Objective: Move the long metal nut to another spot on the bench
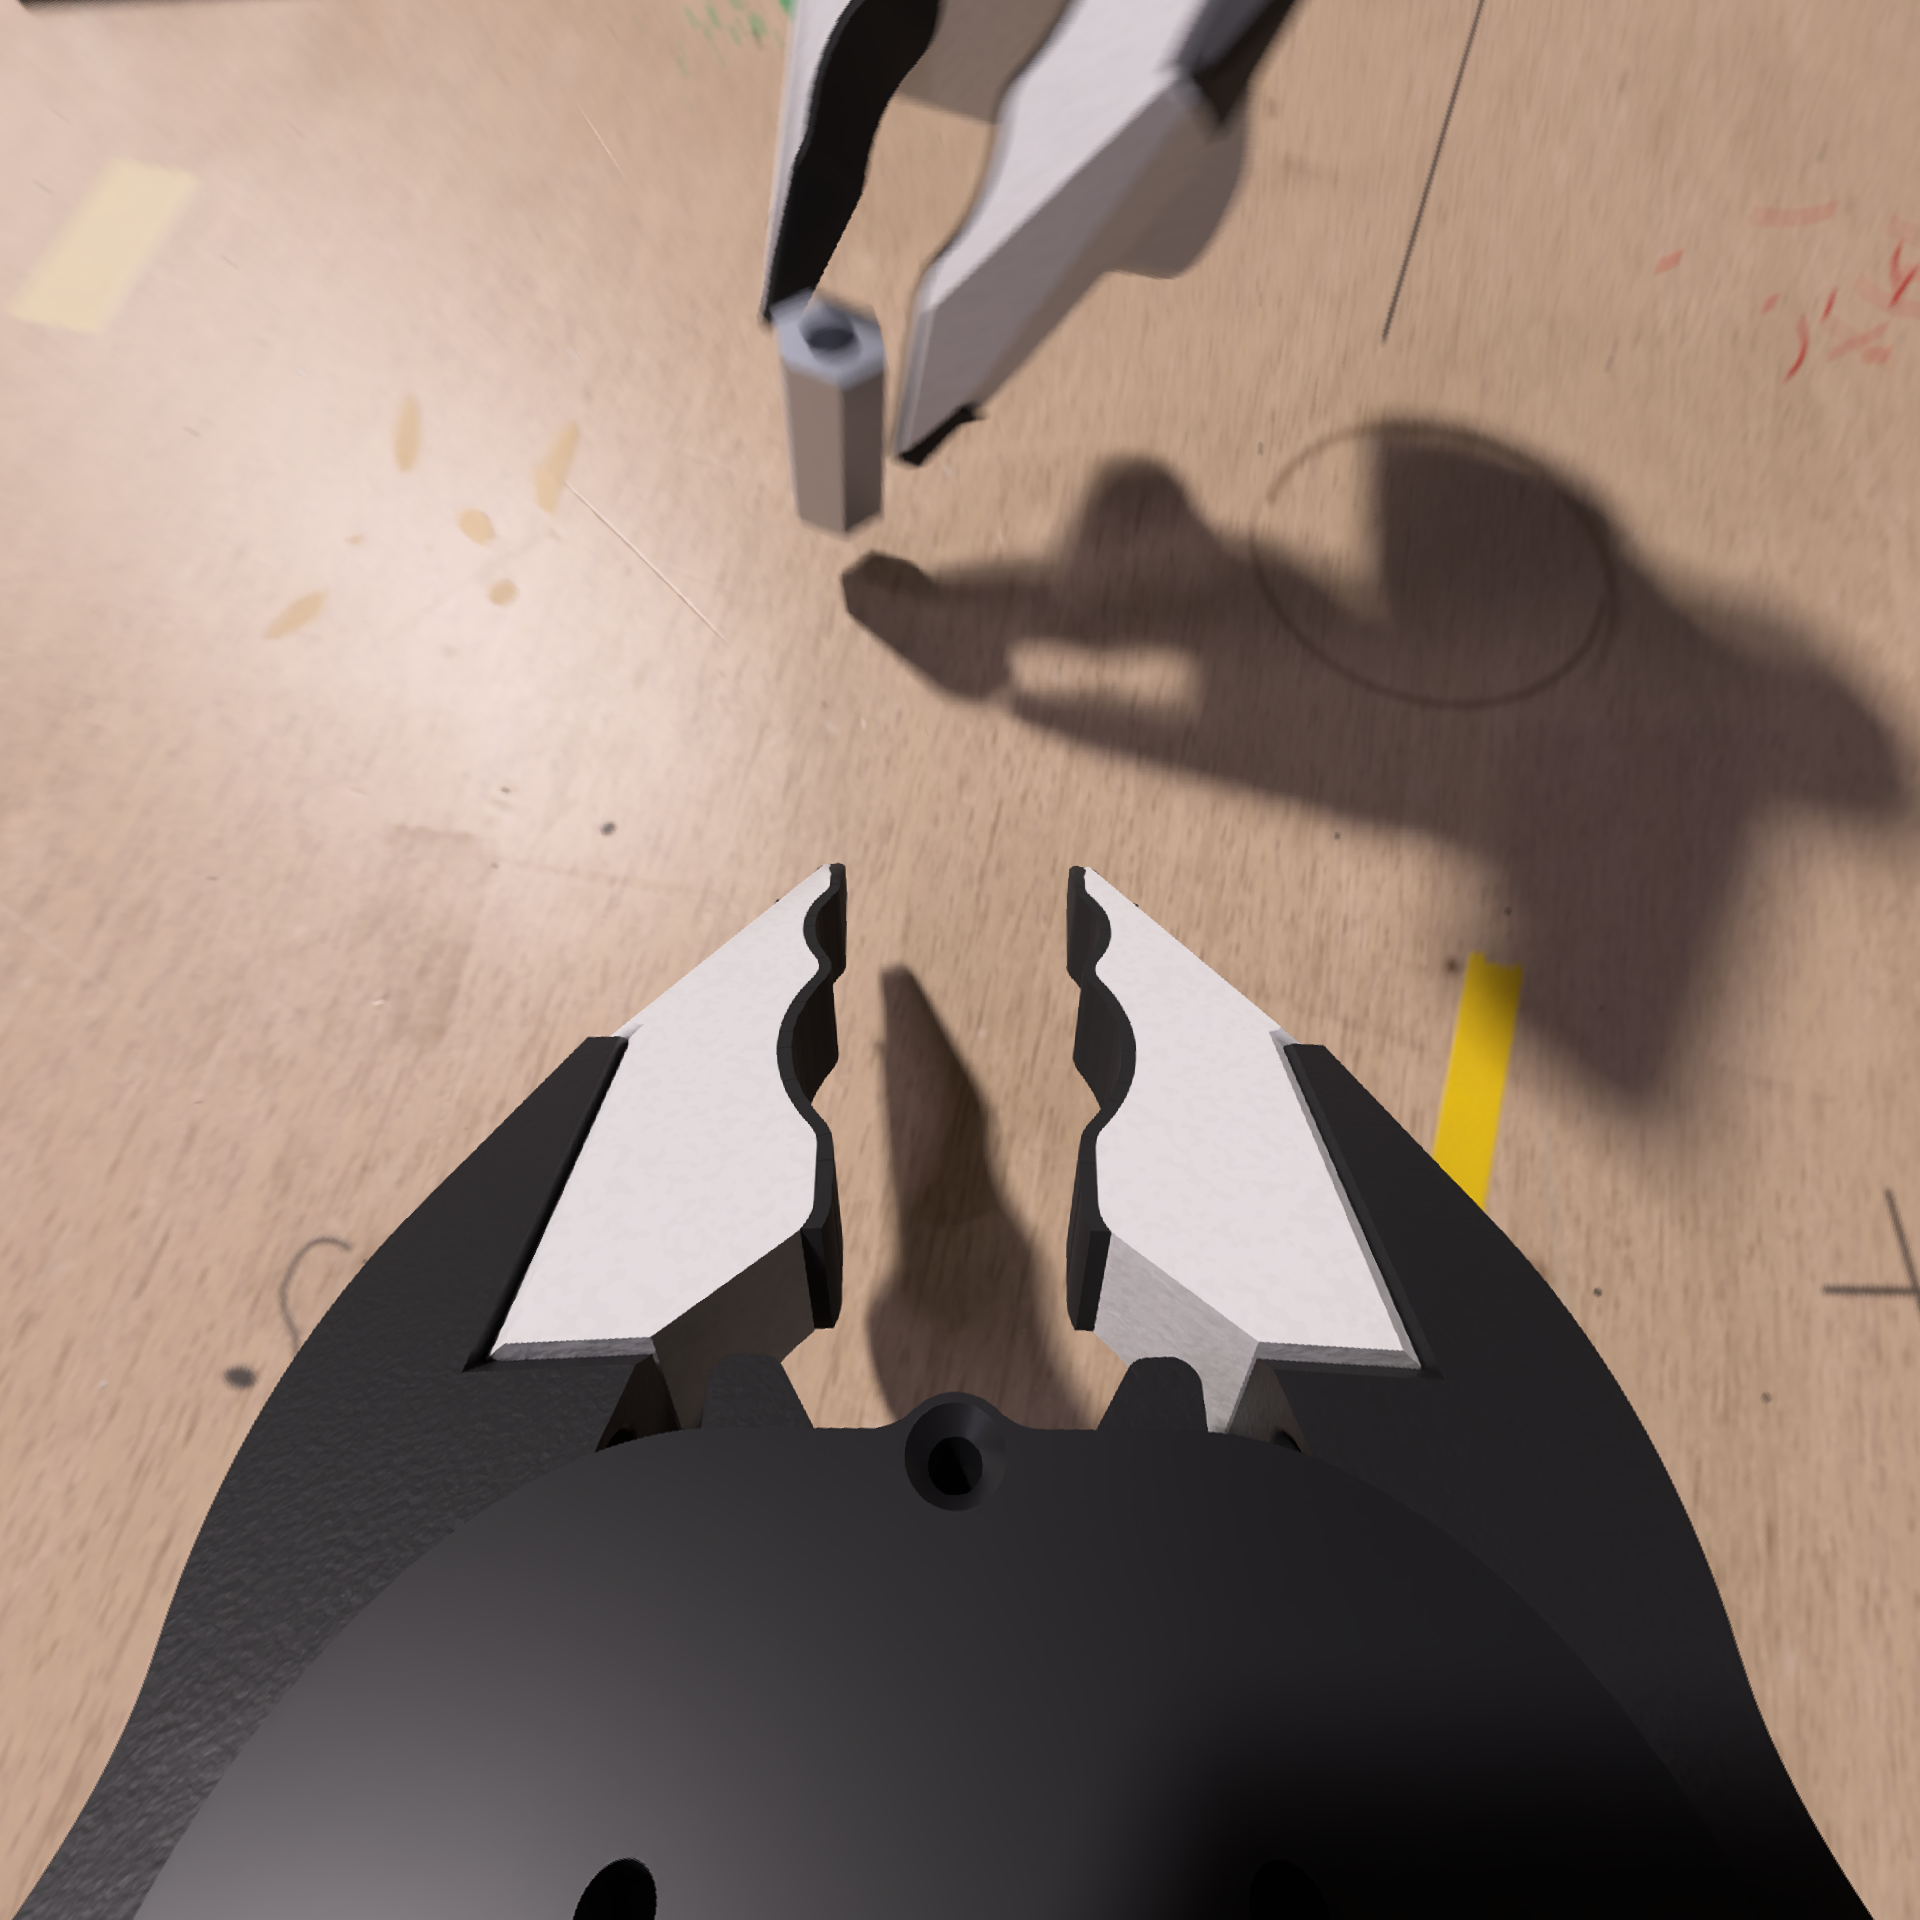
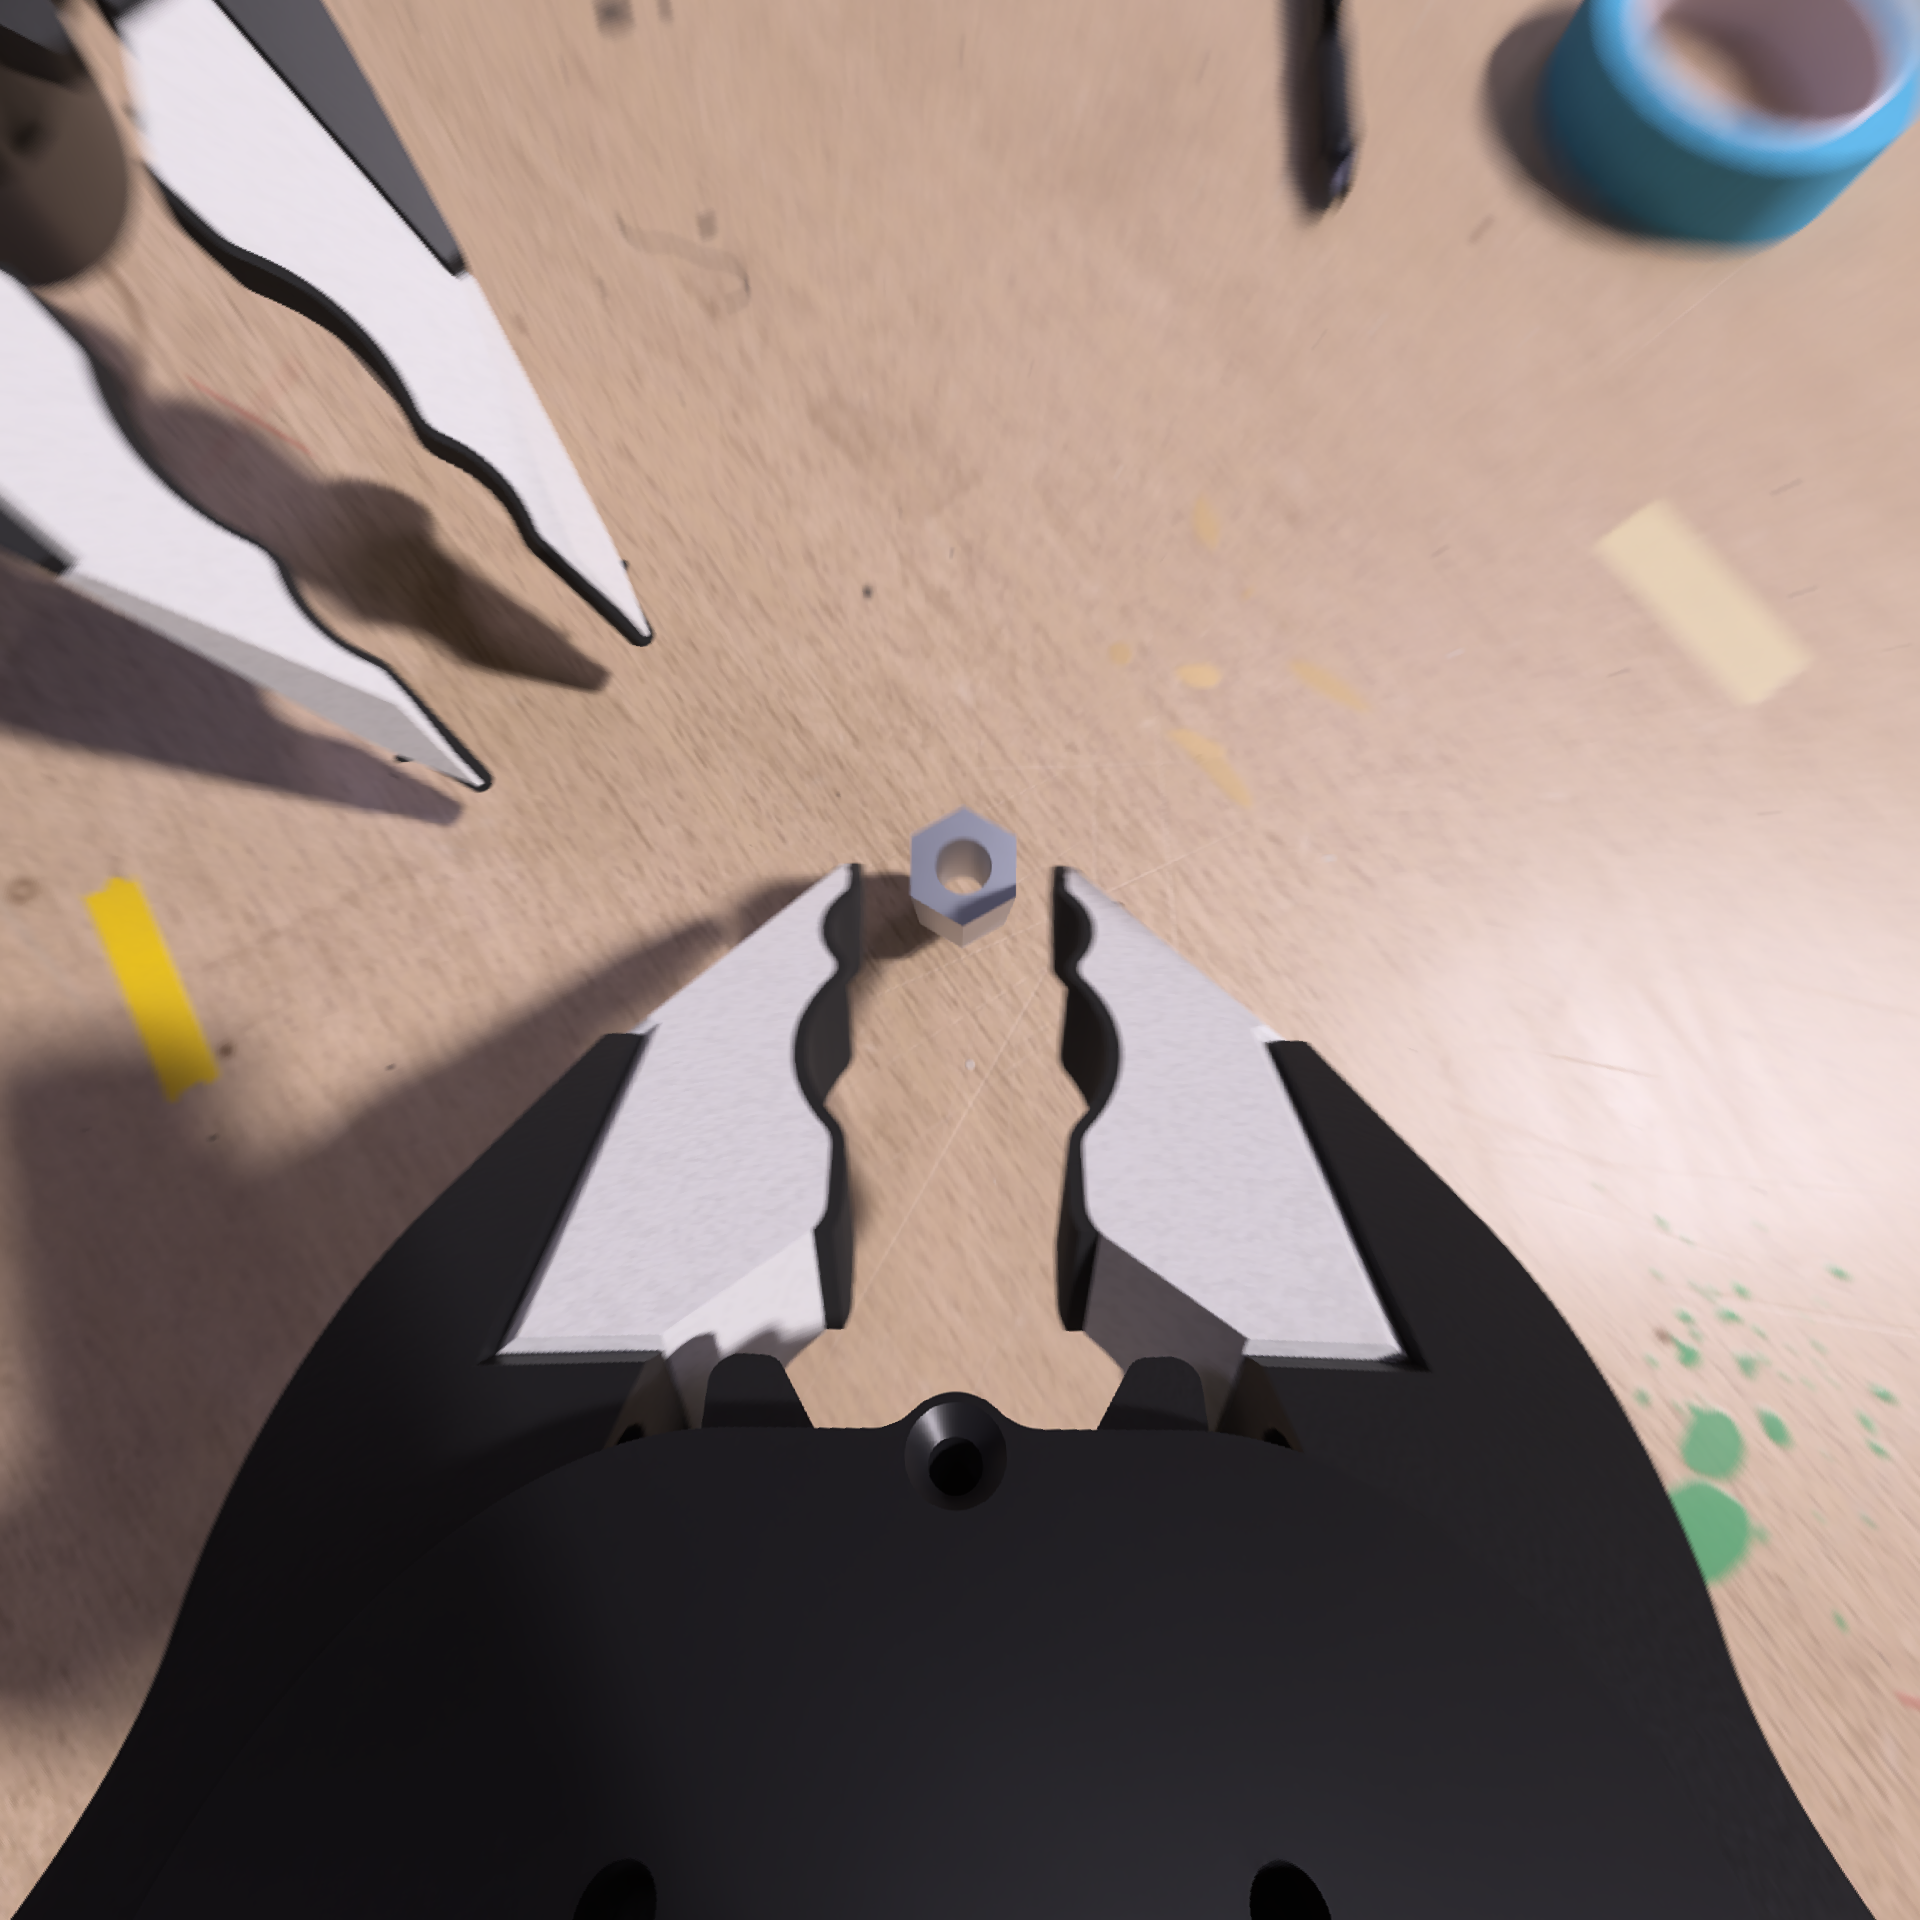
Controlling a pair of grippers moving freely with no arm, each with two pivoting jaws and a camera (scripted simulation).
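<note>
Cut off by the top edge of the left wrist view: the body of the right claw [image 1: 888,384], only its two fingers showing. Cut off at the top left of the right wrist view: the left claw [image 2: 561,707], fingers only. Blurred and hard to identify: a dark slim object [image 2: 1320,104] far ahead, beside a blue tape roll [image 2: 1714,114], both seen only from the right wrist. Nothing between the left claw [image 1: 956,883] fingers, spread over bare wooden bench [image 1: 312,831]. Right claw [image 2: 956,883] likewise spread, the long metal nut [image 2: 964,878] upright just beyond and between its fingertips, apart from both in this view. From the left wrist, the nut [image 1: 831,416] appears lifted off the bench, shadow detached below, close against one finger; actual contact impossible to judge. Yellow tape strip [image 1: 1475,1070] to the right.
</note>
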